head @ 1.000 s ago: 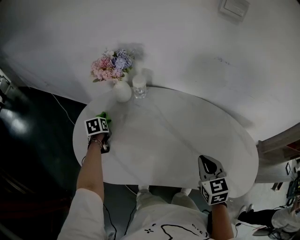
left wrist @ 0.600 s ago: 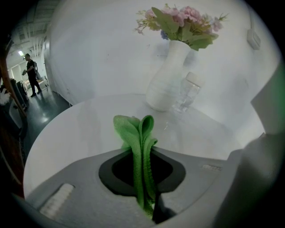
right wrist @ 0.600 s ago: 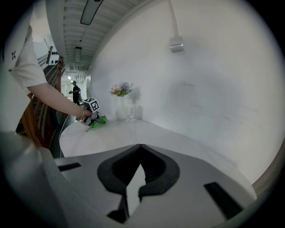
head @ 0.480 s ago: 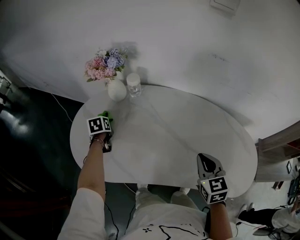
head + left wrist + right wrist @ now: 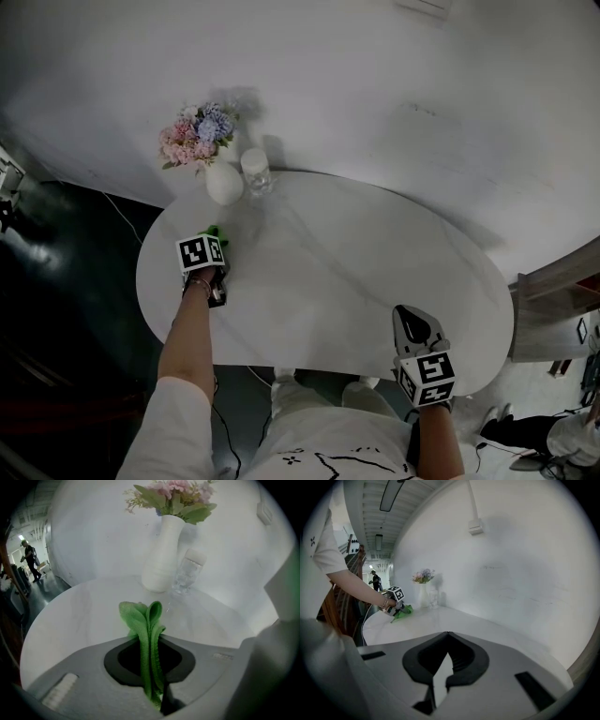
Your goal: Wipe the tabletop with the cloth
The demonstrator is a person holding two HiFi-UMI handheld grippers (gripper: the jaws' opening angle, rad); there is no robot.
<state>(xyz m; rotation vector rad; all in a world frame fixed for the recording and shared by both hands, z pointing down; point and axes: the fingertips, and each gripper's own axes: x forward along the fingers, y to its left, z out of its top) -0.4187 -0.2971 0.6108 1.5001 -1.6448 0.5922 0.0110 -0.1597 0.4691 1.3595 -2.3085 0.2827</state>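
A green cloth [image 5: 140, 616] lies folded on the white oval tabletop [image 5: 356, 272], and my left gripper [image 5: 150, 641] is shut on it. In the head view that gripper [image 5: 210, 242] is at the table's left end, with the cloth [image 5: 217, 232] poking out ahead of it toward the vase. My right gripper [image 5: 419, 325] hovers at the table's near right edge. Its jaws [image 5: 447, 633] are shut with nothing between them. From the right gripper view, the left gripper [image 5: 395, 594] and the cloth [image 5: 403, 611] appear far across the table.
A white vase of pink and blue flowers [image 5: 223, 182] and a clear glass [image 5: 255, 172] stand at the table's far left, just beyond the cloth [image 5: 161, 555]. A white wall runs behind the table. Dark floor lies to the left. A wooden shelf [image 5: 553, 281] stands at the right.
The left gripper has slid the cloth a little to the right, relative to the vase. The head camera has shifted. The right gripper has barely moved.
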